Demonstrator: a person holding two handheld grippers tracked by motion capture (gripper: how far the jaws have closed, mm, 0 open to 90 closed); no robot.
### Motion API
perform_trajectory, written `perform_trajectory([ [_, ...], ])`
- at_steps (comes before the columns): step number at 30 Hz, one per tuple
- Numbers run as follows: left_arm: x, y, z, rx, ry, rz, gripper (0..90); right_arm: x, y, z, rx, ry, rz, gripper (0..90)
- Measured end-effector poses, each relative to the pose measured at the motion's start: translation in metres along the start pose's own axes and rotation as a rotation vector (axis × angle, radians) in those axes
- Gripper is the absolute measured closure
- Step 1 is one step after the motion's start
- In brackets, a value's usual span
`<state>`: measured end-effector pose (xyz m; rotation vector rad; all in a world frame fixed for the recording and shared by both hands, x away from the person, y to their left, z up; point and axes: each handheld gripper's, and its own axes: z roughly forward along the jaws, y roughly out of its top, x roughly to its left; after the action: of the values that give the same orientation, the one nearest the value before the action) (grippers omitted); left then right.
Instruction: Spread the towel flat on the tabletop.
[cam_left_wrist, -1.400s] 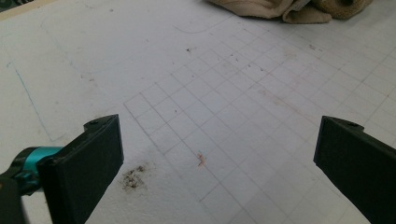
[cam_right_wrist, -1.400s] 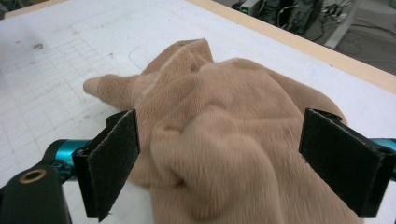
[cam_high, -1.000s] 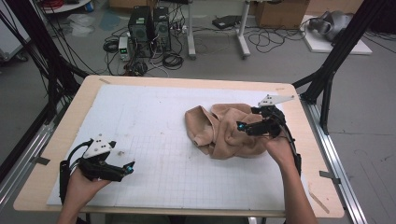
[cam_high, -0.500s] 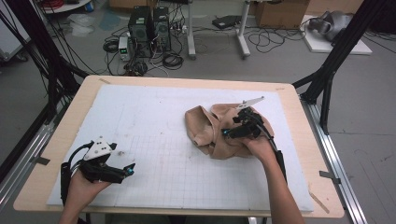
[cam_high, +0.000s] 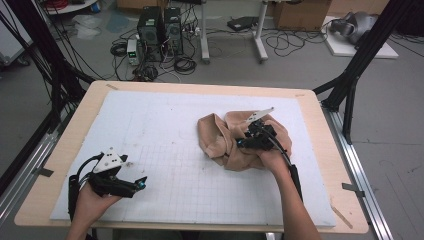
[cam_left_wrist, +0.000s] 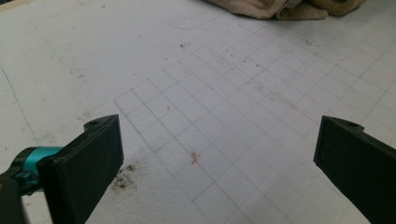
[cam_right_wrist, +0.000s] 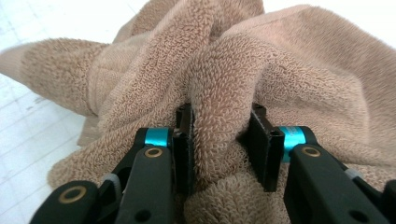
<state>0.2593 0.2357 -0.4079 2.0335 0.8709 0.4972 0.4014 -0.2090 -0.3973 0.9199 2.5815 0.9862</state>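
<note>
Two grippers: right gripper (cam_high: 241, 142) is down in the towel, right of centre in the high view; left gripper (cam_high: 141, 183) sits at lower left over bare mat.
Towel: tan terry towel (cam_high: 227, 142) lies crumpled in a heap on the white gridded mat (cam_high: 165, 130), right of centre; its edge shows at the top of the left gripper view (cam_left_wrist: 261, 8).
Right claw: jaws have just been closing, and in the right gripper view a thick upright fold of towel (cam_right_wrist: 219, 126) stands between them, both pads pressed into the pile. It has that fold pinched, jaws partly closed around the bulk.
Left claw: jaws stand wide apart with nothing between them, just gridded mat below (cam_left_wrist: 210, 140).
Step in hand: likely taking hold of the heap to lift or spread it.
Doing it well: squeeze until the fold stops giving, so the loops do not slide out; the grip is on a mid-heap ridge, not an edge, so a lift will probably raise a bunch.
Next: lift slowly, find a hanging corner, and bring the left claw across to it.
Risk: pulling sideways could drag the whole heap across the mat.
</note>
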Motion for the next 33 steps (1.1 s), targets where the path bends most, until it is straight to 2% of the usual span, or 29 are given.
perform_trajectory([
  [7,0.000,0.002,-0.002,-0.003,0.006,0.004,1.9,0.013,0.006,-0.009,-0.054,0.045,-0.035,67.1],
  [9,-0.001,0.003,-0.002,-0.002,0.006,0.008,2.0,0.022,0.009,-0.013,-0.076,0.066,-0.053,67.1],
  [10,-0.001,0.004,-0.002,-0.003,0.005,0.010,2.0,0.032,0.013,-0.016,-0.096,0.089,-0.073,67.1],
  [12,-0.001,0.005,-0.003,-0.004,0.007,0.011,1.9,0.043,0.017,-0.019,-0.112,0.109,-0.093,67.2],
  [13,-0.001,0.005,-0.003,-0.004,0.007,0.011,2.0,0.043,0.017,-0.019,-0.112,0.109,-0.093,67.2],
  [15,-0.001,0.005,-0.003,-0.006,0.006,0.010,2.0,0.062,0.025,-0.022,-0.126,0.131,-0.121,67.1],
  [19,-0.002,0.006,-0.005,-0.012,0.005,0.013,2.0,0.087,0.033,-0.022,-0.156,0.191,-0.156,67.1],
  [22,-0.003,0.007,-0.005,-0.014,0.004,0.015,2.0,0.110,0.039,-0.018,-0.148,0.228,-0.198,66.9],
  [26,-0.003,0.009,-0.008,-0.018,0.004,0.020,2.0,0.141,0.043,-0.006,-0.135,0.288,-0.228,66.1],
  [30,-0.002,0.009,-0.012,-0.029,0.007,0.018,2.0,0.169,0.041,0.009,-0.111,0.328,-0.237,64.6],
  [33,-0.002,0.009,-0.013,-0.031,0.003,0.017,2.0,0.179,0.039,0.016,-0.114,0.347,-0.235,62.2],
])
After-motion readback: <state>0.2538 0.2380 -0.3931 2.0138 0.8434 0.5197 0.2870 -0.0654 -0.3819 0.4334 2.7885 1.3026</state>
